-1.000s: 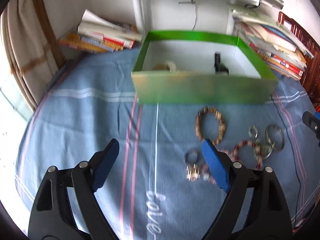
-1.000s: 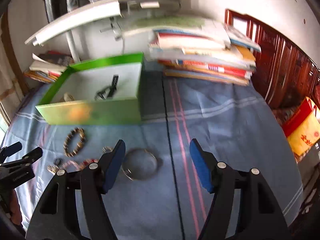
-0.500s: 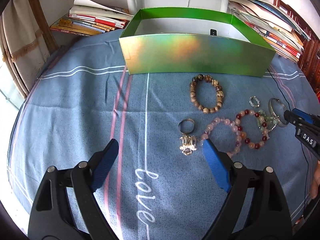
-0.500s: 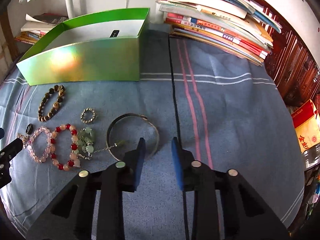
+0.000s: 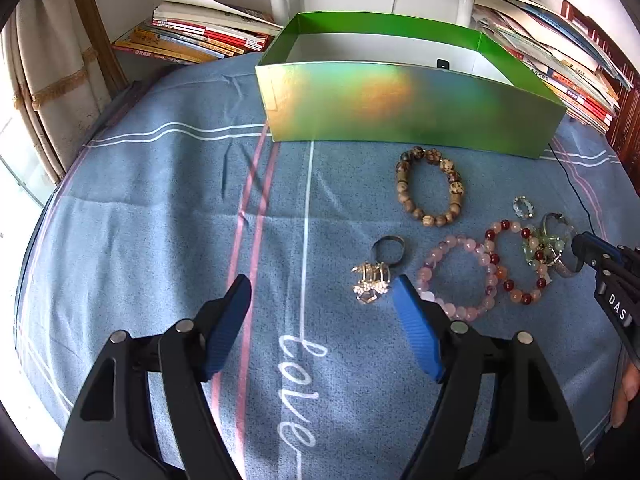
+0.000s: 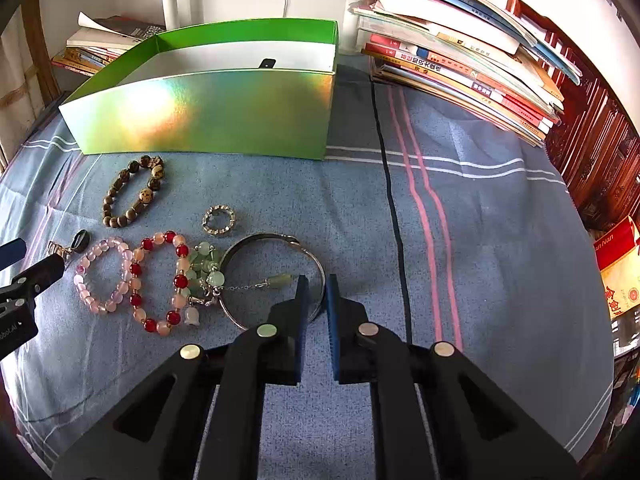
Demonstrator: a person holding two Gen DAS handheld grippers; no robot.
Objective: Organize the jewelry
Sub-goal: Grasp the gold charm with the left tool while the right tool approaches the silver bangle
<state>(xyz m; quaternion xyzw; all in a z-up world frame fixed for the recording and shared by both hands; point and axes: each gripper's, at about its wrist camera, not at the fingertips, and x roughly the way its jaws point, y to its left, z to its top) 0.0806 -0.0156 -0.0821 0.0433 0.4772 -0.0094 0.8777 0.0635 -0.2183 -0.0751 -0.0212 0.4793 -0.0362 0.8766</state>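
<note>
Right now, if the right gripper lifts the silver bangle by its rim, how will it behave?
The silver bangle looks like a rigid metal hoop, so it should probably keep its shape. Its smooth, thin rim sits between the right gripper jaws, which have just been closing; it may swing or slip. The green bead chain lies across it and could drag along.

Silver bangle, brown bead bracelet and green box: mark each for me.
silver bangle [image 6: 280, 237]: right wrist view, on its far rim.
brown bead bracelet [image 5: 401, 181]: left wrist view, on a left-side bead.
green box [image 5: 400, 108]: left wrist view, on its shiny front wall.
</note>
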